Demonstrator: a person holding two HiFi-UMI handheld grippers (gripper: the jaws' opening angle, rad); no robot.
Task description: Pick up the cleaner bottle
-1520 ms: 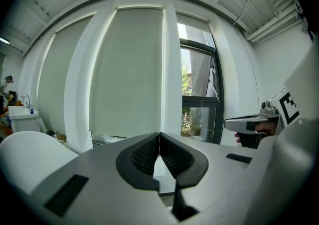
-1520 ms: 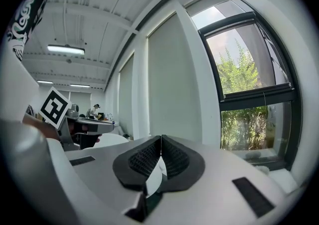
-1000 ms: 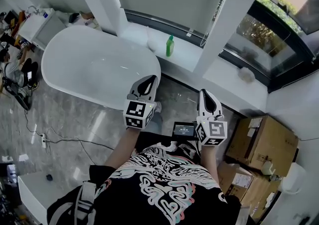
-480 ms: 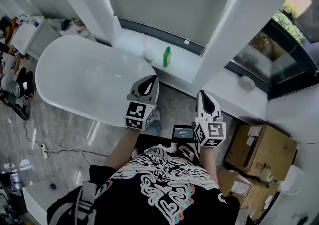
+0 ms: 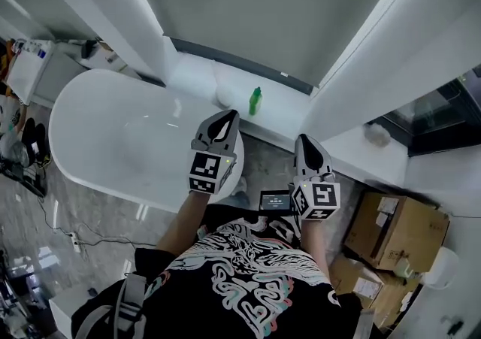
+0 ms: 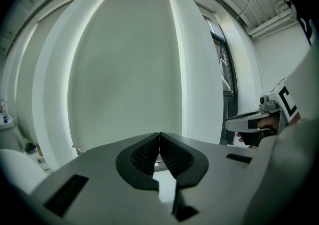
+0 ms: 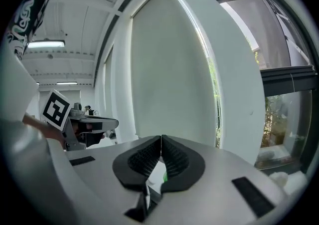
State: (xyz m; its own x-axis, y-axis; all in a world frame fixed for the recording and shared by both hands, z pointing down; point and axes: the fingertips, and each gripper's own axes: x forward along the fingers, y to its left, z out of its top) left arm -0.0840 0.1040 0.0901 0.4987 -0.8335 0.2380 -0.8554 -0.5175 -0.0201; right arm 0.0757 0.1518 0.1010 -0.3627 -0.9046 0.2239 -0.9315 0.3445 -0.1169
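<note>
A small green cleaner bottle (image 5: 255, 101) stands upright on the white window ledge (image 5: 289, 108) behind the bathtub. My left gripper (image 5: 231, 114) is shut and empty, held in the air a little below and left of the bottle. The right gripper (image 5: 300, 139) is shut and empty too, further right and nearer to me. In the left gripper view the left gripper (image 6: 159, 133) shows closed jaws against a pale blind, with no bottle in sight. A sliver of green, the bottle (image 7: 163, 176), peeks through under the closed jaws of the right gripper (image 7: 161, 137).
A white oval bathtub (image 5: 98, 134) lies at left below the ledge. A white pillar (image 5: 361, 59) rises right of the bottle. Cardboard boxes (image 5: 398, 228) stand at right. A small screen device (image 5: 276, 200) sits by my chest. A crumpled white object (image 5: 376, 133) lies on the ledge at right.
The view has shifted toward the window wall: tub, ledge and bottle sit lower and more central now. Both grippers stay shut and keep their places in the head view.
</note>
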